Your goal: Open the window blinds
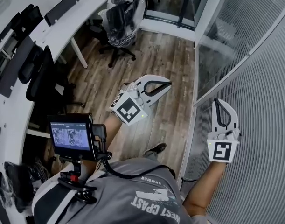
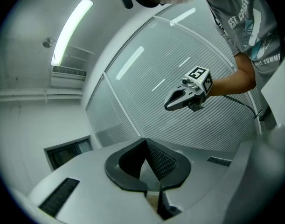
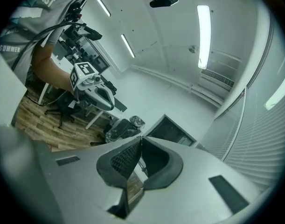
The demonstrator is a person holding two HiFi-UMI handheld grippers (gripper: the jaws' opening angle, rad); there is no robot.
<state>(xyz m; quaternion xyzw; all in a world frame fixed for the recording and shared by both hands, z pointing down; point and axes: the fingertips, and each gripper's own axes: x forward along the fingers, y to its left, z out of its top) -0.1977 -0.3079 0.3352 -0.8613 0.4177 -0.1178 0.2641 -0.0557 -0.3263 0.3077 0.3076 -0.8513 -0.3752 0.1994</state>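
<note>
**Two pairs of jaws pressed together beside the lowered window blinds**

Most of the head view's right side is filled by the blinds. Their fine horizontal slats hang down over a curved glass wall, from the top of the frame to the floor line. Left of them is a wood-plank floor, and a long curved white desk sweeps along the far left. A black office chair wrapped in clear plastic stands near the desk's far end.

The person, in a grey printed T-shirt, stands at the bottom of the frame with both forearms held out. A small monitor on a clamp mount sits at the person's left side.

The left gripper hangs over the open floor, well apart from the blinds. Its own view shows the two dark pads meeting at the tip with nothing between them.

The right gripper is close in front of the slats, pointing along them. Whether it touches them cannot be told. Its jaws also meet at the tip, and they hold nothing.
</note>
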